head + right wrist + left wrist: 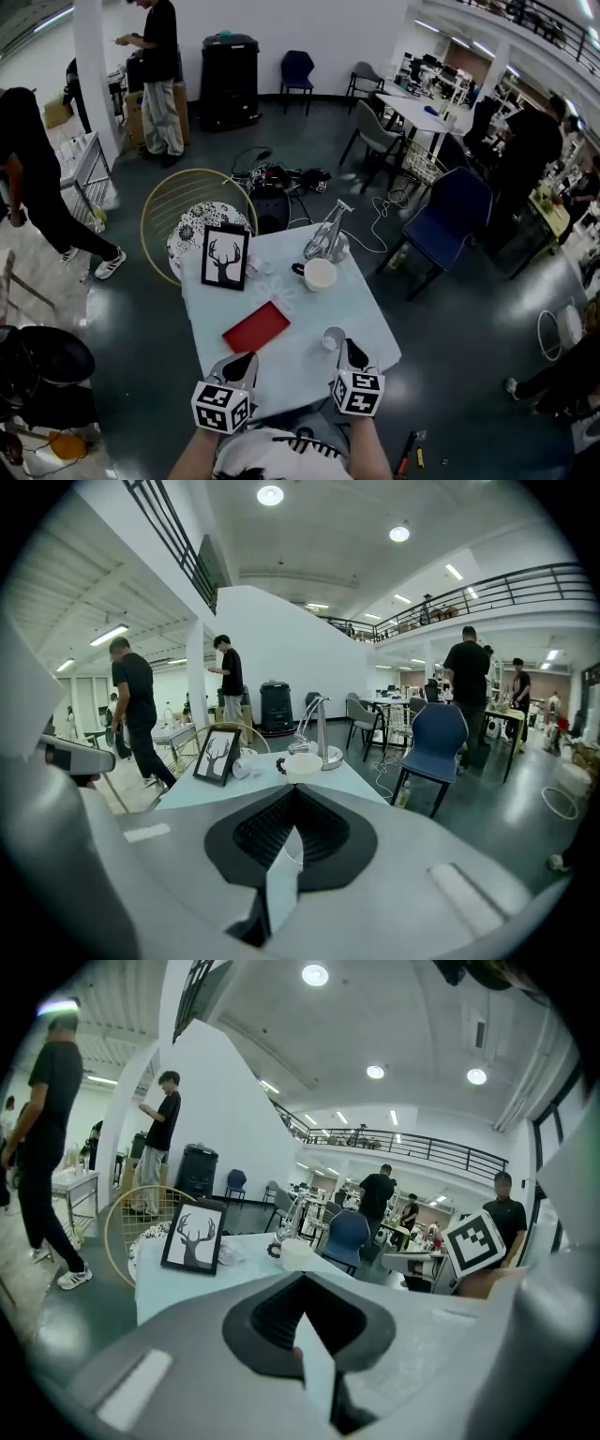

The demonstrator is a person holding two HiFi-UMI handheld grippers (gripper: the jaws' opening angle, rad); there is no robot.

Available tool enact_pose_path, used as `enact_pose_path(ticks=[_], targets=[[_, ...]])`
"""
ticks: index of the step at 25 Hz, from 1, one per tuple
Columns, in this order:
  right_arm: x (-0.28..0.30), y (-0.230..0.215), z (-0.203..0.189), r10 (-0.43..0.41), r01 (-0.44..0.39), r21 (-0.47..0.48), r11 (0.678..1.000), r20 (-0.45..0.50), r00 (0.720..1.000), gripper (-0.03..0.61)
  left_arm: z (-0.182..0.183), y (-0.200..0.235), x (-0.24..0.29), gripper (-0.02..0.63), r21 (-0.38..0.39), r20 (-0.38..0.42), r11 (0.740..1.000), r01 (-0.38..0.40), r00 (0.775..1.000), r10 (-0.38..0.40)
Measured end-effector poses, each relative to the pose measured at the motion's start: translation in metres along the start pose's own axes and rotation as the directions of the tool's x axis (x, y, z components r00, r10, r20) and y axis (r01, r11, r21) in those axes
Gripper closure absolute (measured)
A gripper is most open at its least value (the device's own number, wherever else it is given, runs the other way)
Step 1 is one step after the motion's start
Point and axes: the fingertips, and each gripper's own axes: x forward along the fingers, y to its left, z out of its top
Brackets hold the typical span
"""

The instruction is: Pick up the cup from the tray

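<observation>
A flat red tray lies on the pale blue table with nothing on it. A white cup with a dark handle stands farther back, near the table's middle; it also shows as the white cup and the white cup beyond the jaws. A small clear cup stands just left of my right gripper, which is shut and empty. My left gripper hovers at the near edge, below the tray, also shut with nothing in it. Both gripper views show the jaws pressed together.
A framed deer picture stands at the table's back left, and a silver desk lamp at the back right. A round wire hoop, cables and a blue chair surround the table. People stand at the room's edges.
</observation>
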Motion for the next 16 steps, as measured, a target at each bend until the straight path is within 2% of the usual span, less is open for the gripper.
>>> enact_pose_path(ticks=[6,11,16], targets=[[0.000,0.005,-0.007,0.013,-0.013,0.010,1.000,-0.021,1.000,0.557,-0.003,0.001,-0.003,0.614,0.004,-0.004,1.000,-0.003,1.000,0.003],[0.001,0.005,-0.012,0.009,-0.009,0.016,1.000,-0.028,1.000,0.557,0.005,0.003,-0.001,0.614,-0.034,0.025,0.999,-0.002,1.000,0.003],[0.004,0.007,-0.018,0.014,-0.013,0.028,1.000,-0.032,0.999,0.557,0.008,0.000,0.006,0.614,-0.020,0.029,1.000,0.020,0.999,-0.019]])
